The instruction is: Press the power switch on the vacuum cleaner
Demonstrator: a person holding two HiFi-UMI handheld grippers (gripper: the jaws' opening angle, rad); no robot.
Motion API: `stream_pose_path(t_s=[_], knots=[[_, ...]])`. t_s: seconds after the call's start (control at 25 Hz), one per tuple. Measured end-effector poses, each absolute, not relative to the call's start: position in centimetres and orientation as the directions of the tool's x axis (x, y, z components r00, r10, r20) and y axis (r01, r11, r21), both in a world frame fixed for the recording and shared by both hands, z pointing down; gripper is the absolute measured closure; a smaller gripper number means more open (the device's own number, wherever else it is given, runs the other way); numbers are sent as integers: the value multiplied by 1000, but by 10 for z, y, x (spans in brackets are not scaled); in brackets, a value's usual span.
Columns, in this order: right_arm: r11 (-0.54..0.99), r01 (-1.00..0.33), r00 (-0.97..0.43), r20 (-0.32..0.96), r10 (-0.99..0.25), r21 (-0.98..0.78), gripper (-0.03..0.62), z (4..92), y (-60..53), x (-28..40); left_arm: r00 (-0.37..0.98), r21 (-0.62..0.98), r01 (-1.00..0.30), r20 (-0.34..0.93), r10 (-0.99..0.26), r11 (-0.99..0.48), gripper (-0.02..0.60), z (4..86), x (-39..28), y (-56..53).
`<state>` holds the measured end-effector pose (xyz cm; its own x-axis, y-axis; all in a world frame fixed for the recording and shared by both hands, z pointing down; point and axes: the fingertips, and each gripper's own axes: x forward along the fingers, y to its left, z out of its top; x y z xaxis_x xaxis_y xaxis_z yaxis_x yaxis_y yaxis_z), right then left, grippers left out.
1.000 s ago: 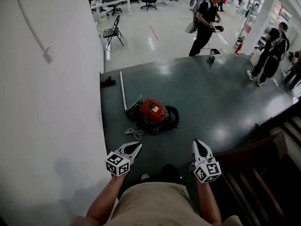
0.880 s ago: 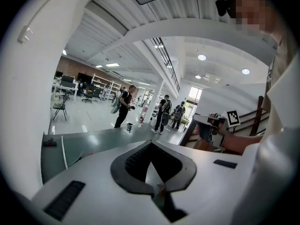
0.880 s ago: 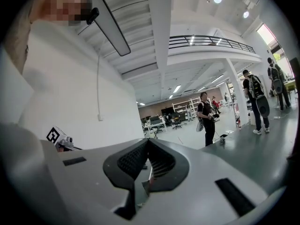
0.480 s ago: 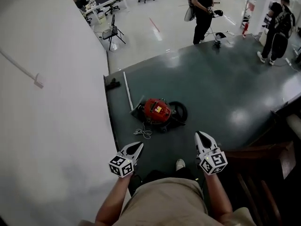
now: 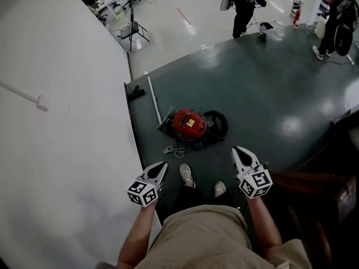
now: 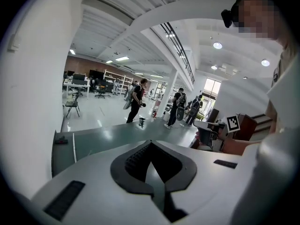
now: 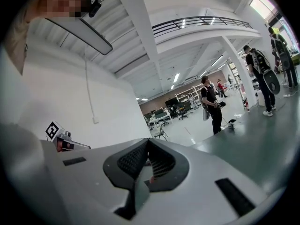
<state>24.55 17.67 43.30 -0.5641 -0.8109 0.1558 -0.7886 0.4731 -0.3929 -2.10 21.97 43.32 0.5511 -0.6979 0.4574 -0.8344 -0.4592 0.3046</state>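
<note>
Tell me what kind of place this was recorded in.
Probably a large open-plan lab or workshop hall: desks with office chairs at the far end, a railed mezzanine overhead, and a red vacuum cleaner.

Both shoes [image 5: 187, 175] now show below the red vacuum cleaner [image 5: 189, 124]. The bystander in black [image 5: 242, 7] has slid to the top edge, and the right gripper [image 5: 240, 151] sits higher in the frame.
</note>
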Motion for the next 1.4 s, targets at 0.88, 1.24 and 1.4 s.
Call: stream_pose_path(t_s=[0.88,1.24,1.4], knots=[[376,-883,-449,270,-851,-282,583,429,17,108,682,369,-731,403,-610,-574,578,472,-155,41],[295,-891,-401,294,-868,-345,585,445,-13,81,754,338,-650,397,-523,-681,578,474,-189,2],[303,-892,-413,331,-849,-334,585,456,-20,71,775,364,-628,373,-510,-688,578,471,-193,-7]])
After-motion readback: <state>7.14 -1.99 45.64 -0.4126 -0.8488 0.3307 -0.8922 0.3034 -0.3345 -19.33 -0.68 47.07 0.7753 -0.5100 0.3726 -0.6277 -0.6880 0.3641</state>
